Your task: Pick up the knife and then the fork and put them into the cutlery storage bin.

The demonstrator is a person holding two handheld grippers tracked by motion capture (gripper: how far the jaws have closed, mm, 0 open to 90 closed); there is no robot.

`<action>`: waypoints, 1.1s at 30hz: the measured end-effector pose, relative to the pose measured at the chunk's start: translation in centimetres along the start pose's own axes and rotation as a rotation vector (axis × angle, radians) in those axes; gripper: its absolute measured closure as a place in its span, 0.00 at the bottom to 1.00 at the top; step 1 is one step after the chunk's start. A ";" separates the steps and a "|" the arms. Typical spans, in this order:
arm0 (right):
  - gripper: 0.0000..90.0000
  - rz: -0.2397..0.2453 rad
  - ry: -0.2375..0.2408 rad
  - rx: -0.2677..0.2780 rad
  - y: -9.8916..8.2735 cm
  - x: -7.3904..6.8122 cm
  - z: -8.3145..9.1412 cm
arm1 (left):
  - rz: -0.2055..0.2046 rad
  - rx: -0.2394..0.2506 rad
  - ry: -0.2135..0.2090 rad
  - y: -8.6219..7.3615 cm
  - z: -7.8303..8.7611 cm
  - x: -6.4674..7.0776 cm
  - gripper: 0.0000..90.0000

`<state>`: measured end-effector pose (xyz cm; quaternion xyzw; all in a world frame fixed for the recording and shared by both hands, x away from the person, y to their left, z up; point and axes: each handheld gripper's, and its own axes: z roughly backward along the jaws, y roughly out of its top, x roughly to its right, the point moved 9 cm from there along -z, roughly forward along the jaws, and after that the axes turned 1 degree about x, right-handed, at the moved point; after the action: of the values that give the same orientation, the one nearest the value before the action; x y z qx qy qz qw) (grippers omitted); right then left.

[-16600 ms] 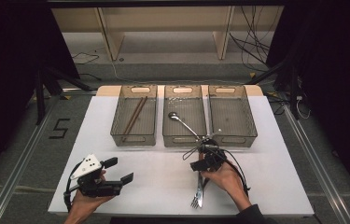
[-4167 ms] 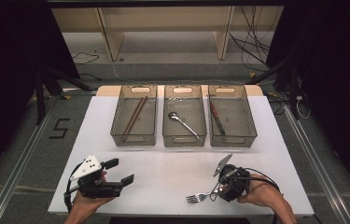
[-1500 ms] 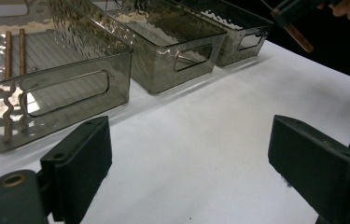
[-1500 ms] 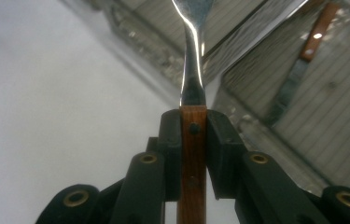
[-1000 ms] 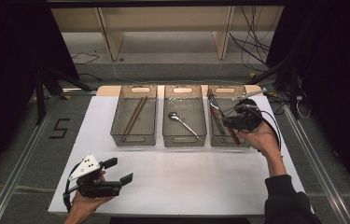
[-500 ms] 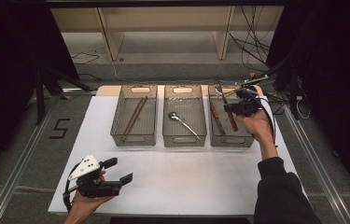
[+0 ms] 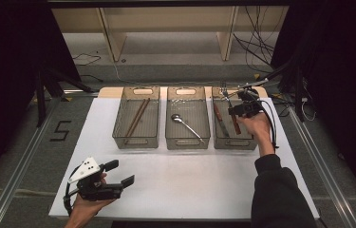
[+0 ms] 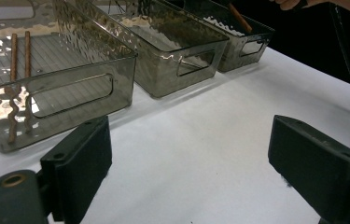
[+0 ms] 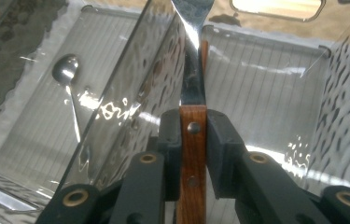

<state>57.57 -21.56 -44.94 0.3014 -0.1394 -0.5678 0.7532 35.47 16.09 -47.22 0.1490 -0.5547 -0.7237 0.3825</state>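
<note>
My right gripper [image 7: 238, 110] hangs over the far end of the right bin [image 7: 253, 142], shut on the wooden handle of a fork [image 7: 235, 124]. In the right gripper view the jaws [image 9: 192, 126] clamp the riveted handle of the fork [image 9: 192, 154], and its steel neck runs up past the bin wall. A knife [image 7: 219, 121] lies in that bin. A spoon [image 7: 187, 126] lies in the middle bin and chopsticks [image 7: 137, 116] in the left bin. My left gripper [image 7: 118, 173] rests open at the table's front left, with nothing between its jaws [image 8: 186, 163].
Three clear bins stand side by side at the back of the white table [image 7: 190, 180]. Cables trail past the right bin at the table's back right corner [image 7: 273, 102]. A shelf frame [image 7: 166, 28] stands behind the table.
My right hand has carried the fork from over the right bin's middle toward its far end and a little lower. The left gripper has stayed in place.
</note>
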 end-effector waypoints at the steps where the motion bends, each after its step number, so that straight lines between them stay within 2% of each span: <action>1: 0.86 -0.004 -0.001 -0.002 -0.1 0.0 -0.2 | 0.001 0.002 0.000 0.0 0.0 0.0 0.15; 12: 0.85 -0.069 -0.028 -0.040 -2.0 0.9 -2.3 | 0.001 0.005 0.000 0.1 0.1 0.0 0.15; 15: 0.72 -0.095 -0.009 -0.036 -1.9 0.8 -2.2 | 0.002 0.004 -0.001 0.0 0.0 0.0 0.15; 23: 0.55 -0.040 0.043 0.001 -1.6 -0.9 -0.6 | 0.002 0.004 0.000 0.0 0.1 0.0 0.15; 33: 0.39 0.071 0.133 0.120 -2.9 -4.3 2.9 | 0.010 -0.010 0.011 -0.1 0.0 -0.2 0.15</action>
<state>52.40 -18.86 -43.90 0.3780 -0.1332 -0.5101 0.7611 35.59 16.21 -47.38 0.1485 -0.5498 -0.7237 0.3898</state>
